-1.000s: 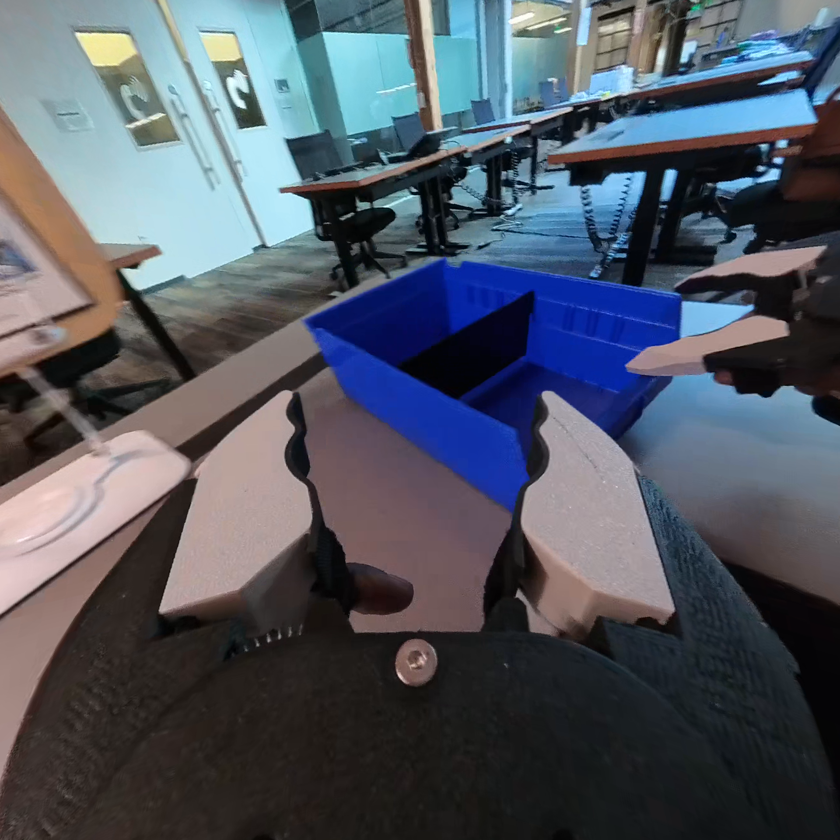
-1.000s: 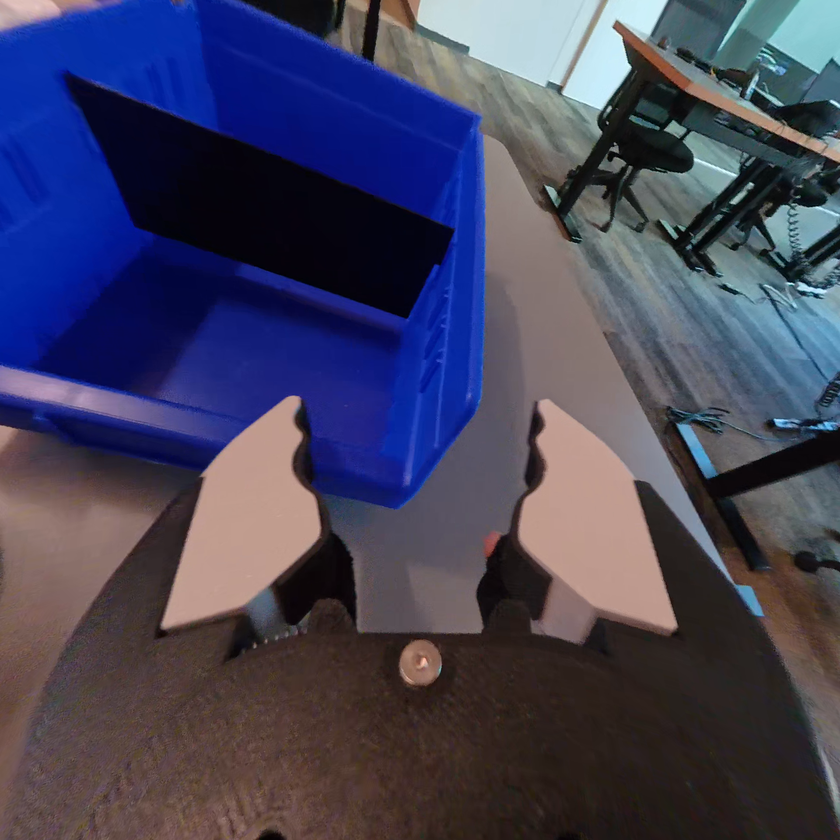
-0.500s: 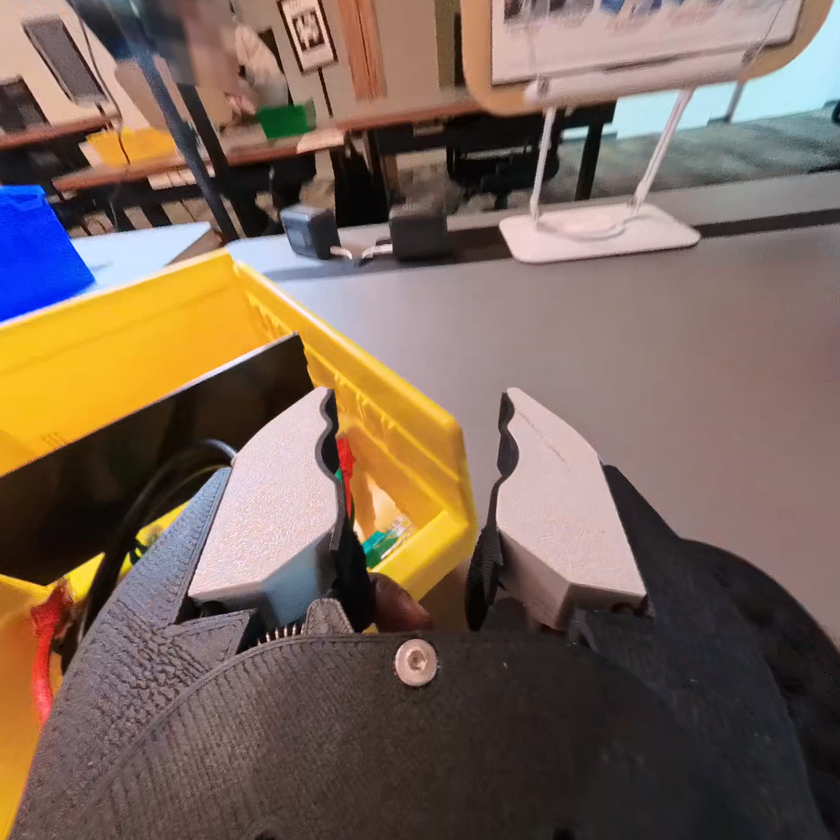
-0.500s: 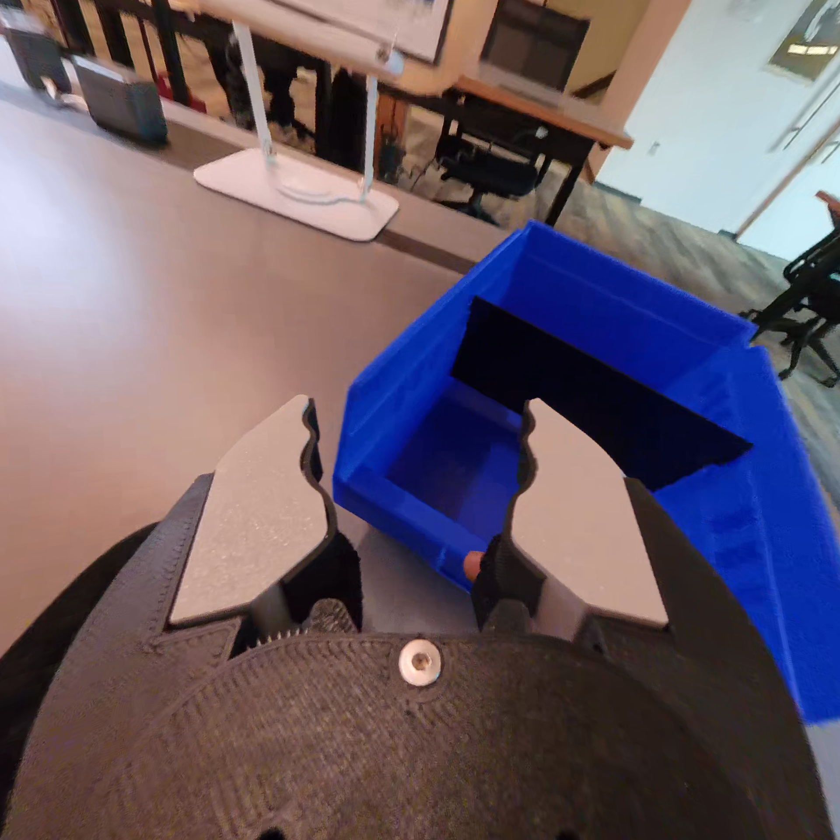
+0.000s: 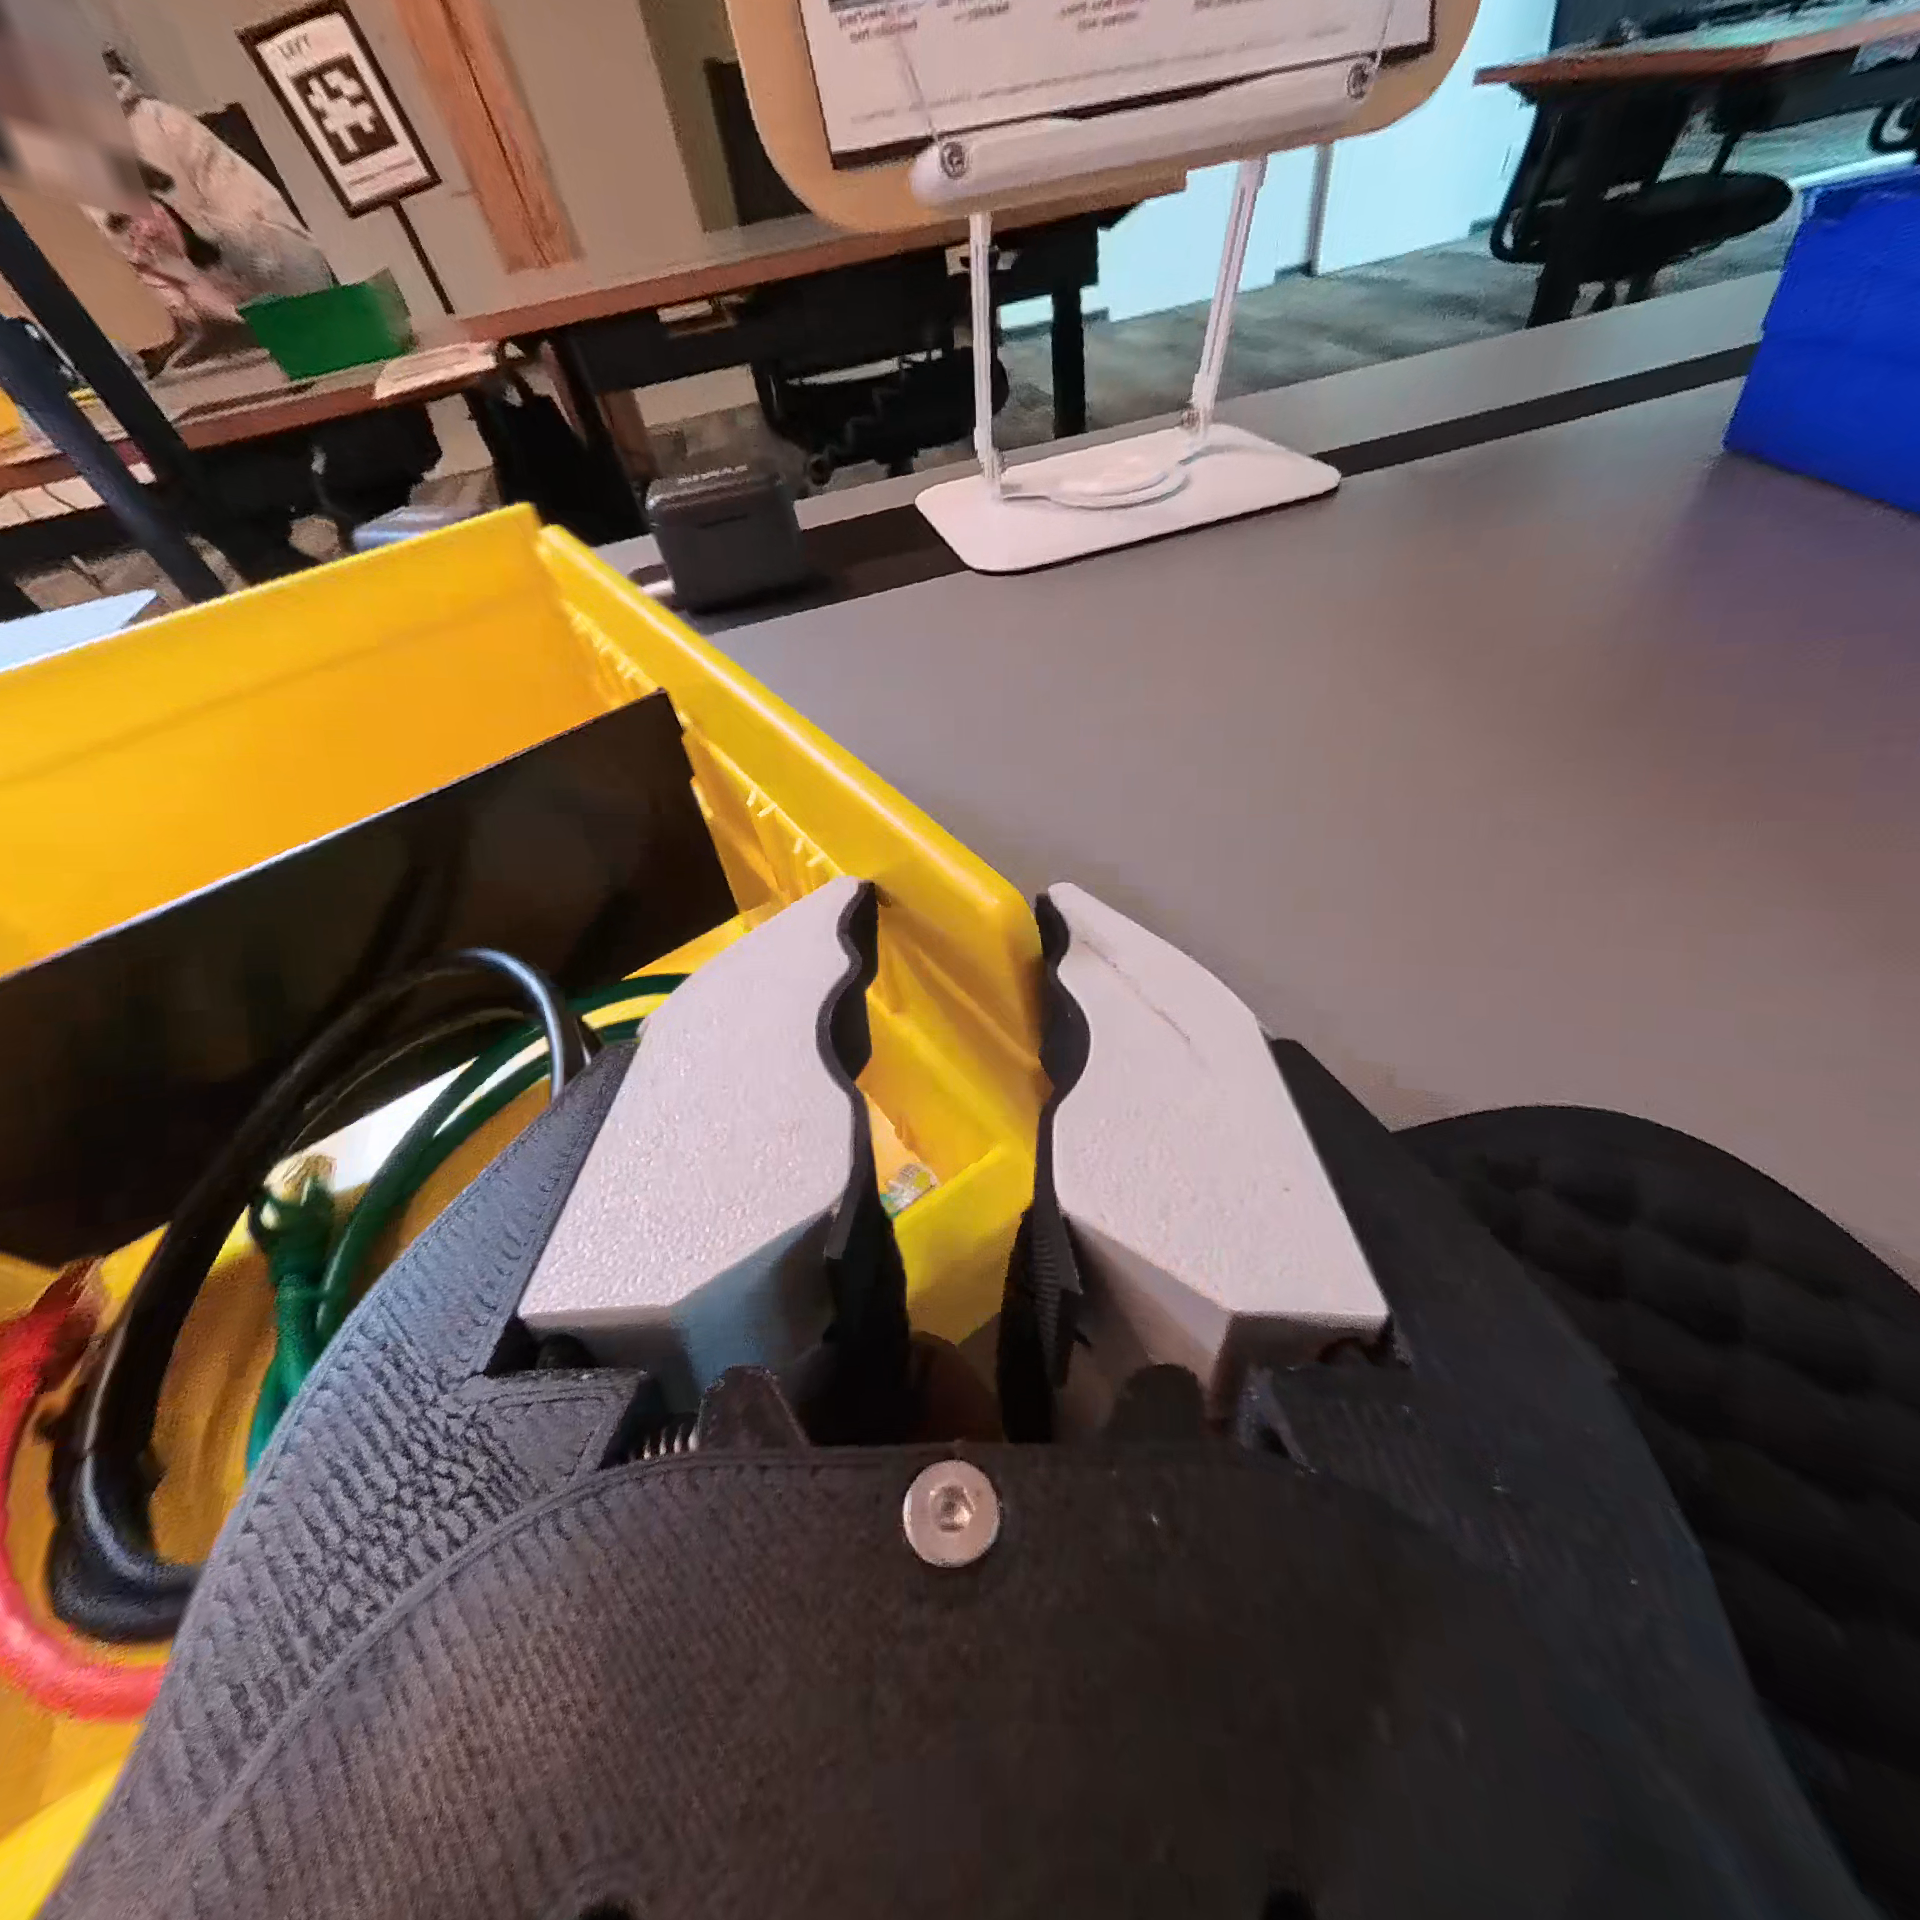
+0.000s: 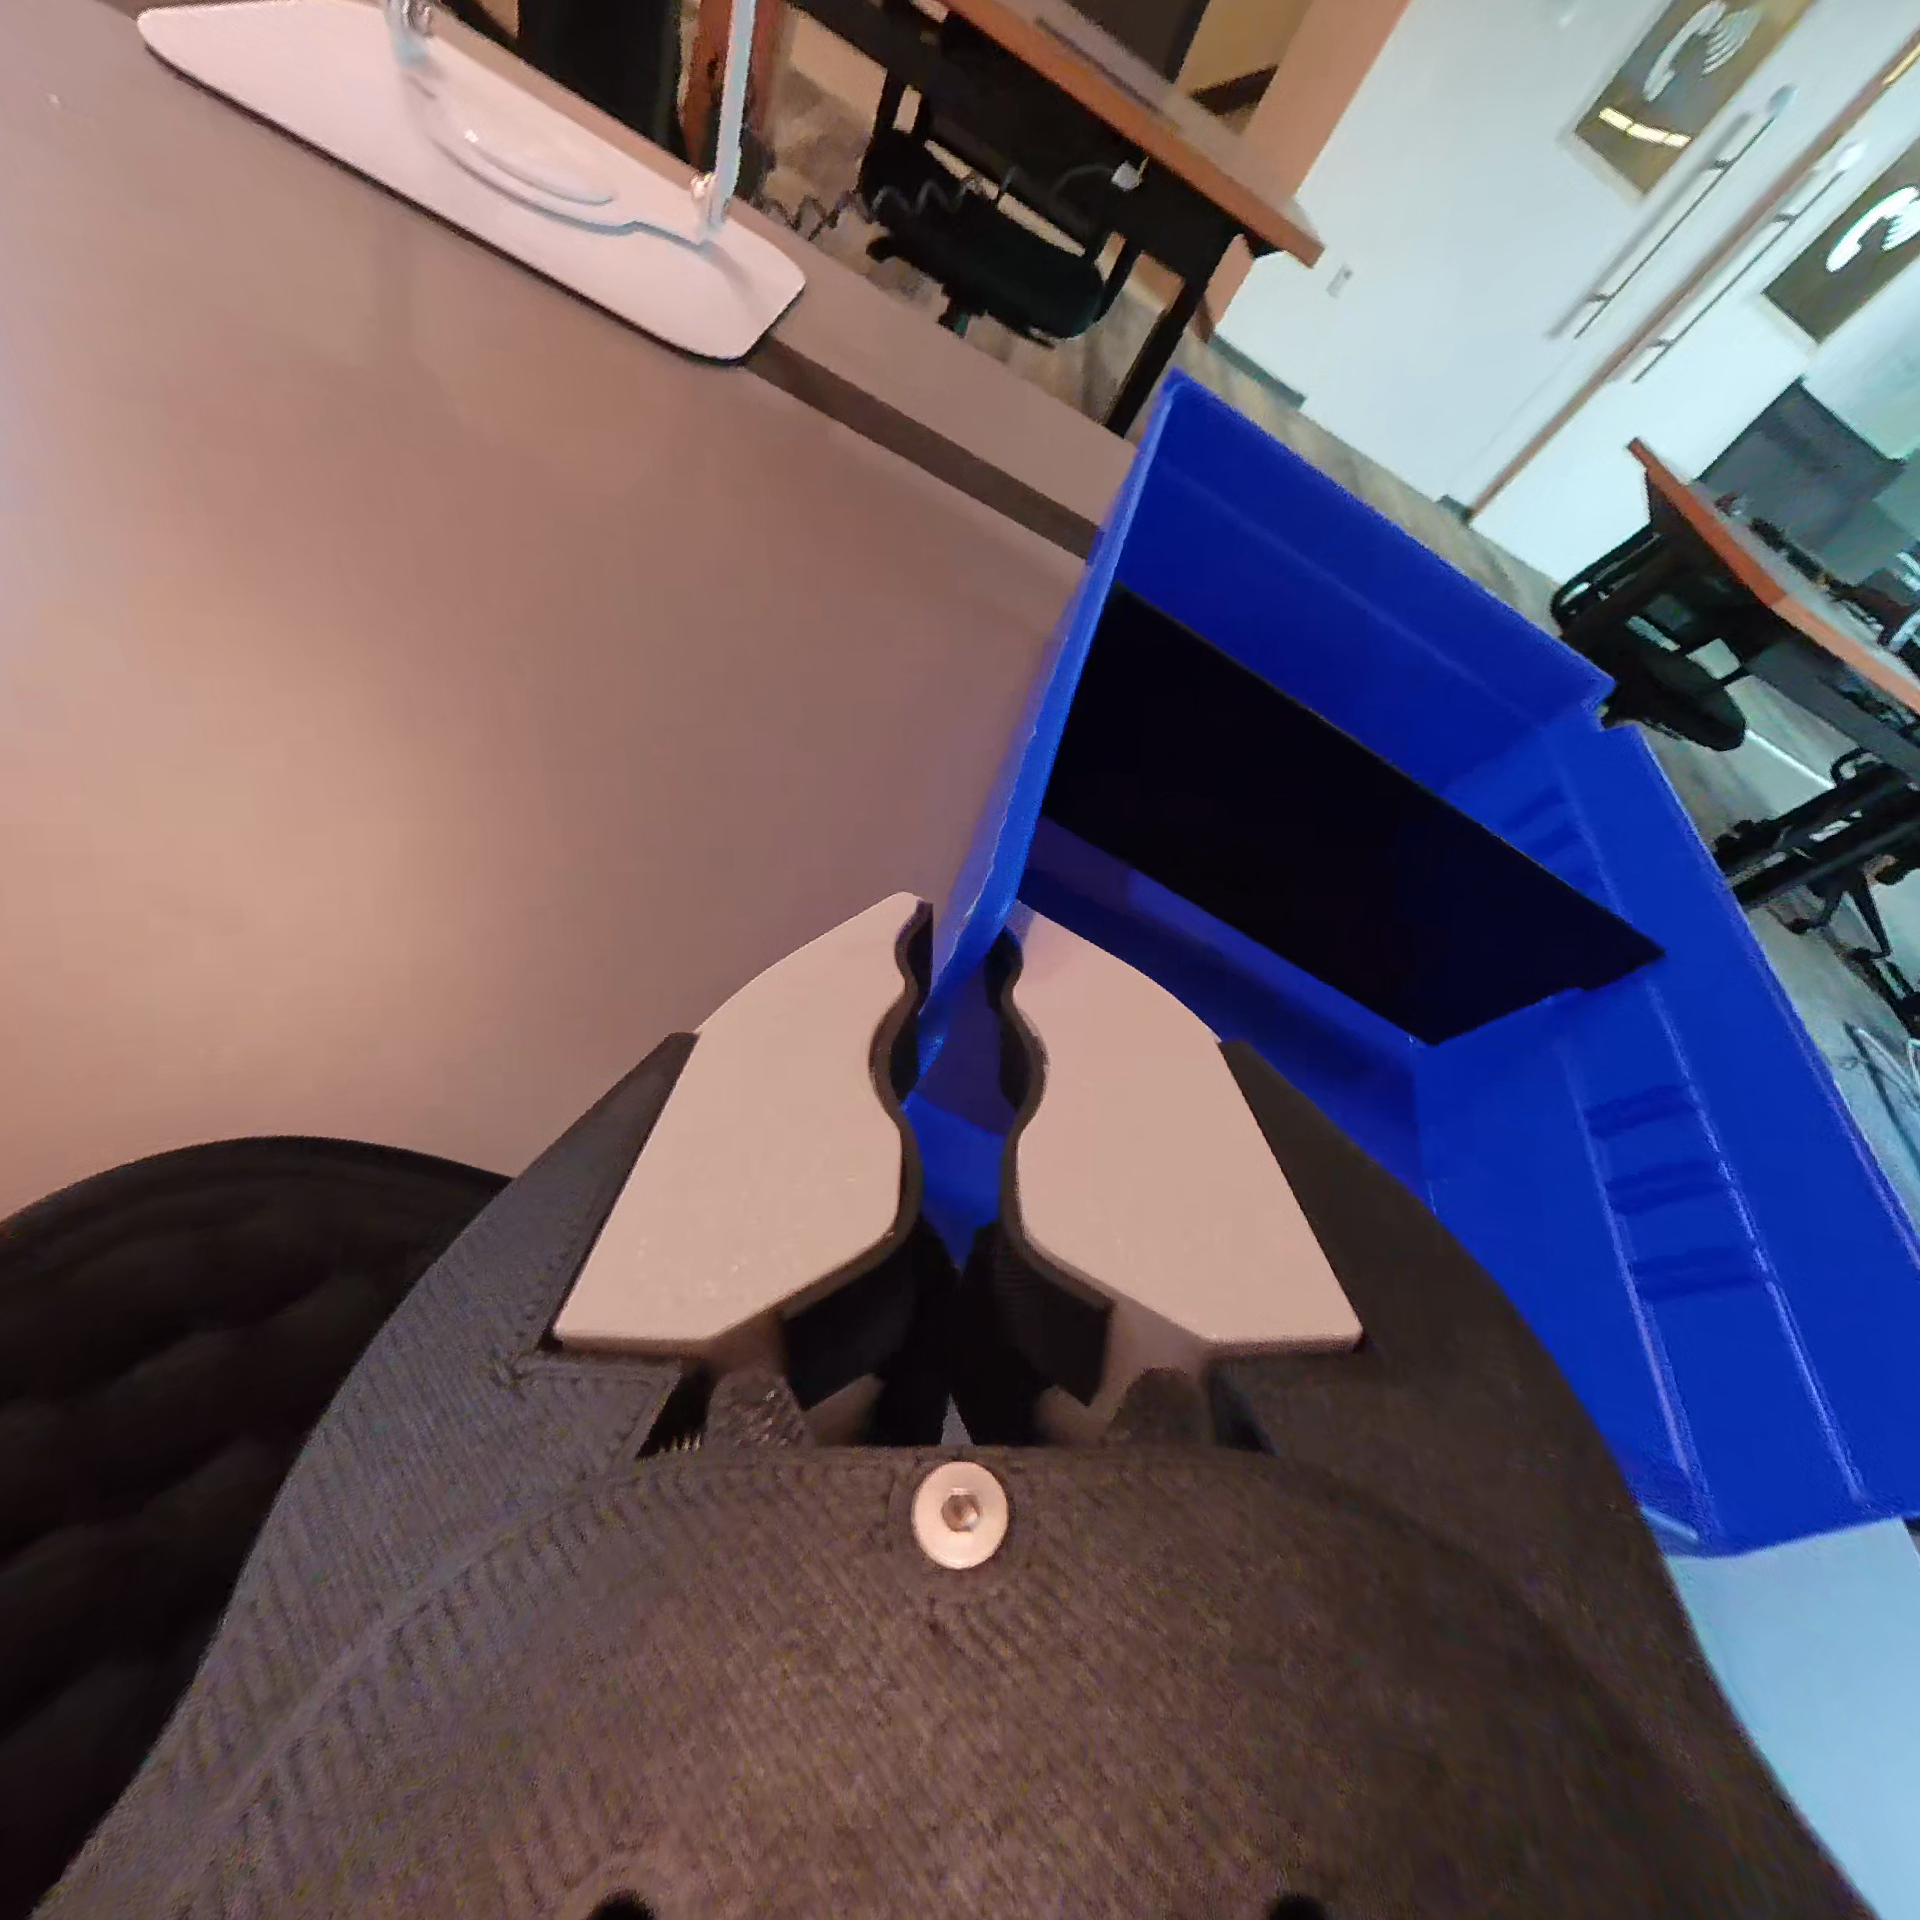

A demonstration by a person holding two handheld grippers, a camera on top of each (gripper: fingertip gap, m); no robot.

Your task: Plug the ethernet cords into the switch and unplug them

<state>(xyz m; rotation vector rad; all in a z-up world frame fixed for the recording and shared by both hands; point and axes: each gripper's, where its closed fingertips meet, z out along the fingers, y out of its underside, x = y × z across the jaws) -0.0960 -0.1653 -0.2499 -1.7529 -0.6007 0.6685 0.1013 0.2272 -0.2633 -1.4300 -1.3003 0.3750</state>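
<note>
Two grippers, left gripper (image 5: 956, 904) fingers clamping yellow bin (image 5: 935, 894) wall, right gripper (image 6: 961, 930) fingers pinching blue bin (image 6: 1299, 582) wall

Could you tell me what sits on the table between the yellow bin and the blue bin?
In the left wrist view, between the yellow bin and the blue bin lies bare grey table; the white stand base sits farther back.

Right claw (image 6: 961, 935) on blue bin (image 6: 1299, 582) wall

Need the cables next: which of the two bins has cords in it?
The yellow bin, gripped by the left gripper; cords are coiled inside. The blue bin's visible compartment is empty.
</note>
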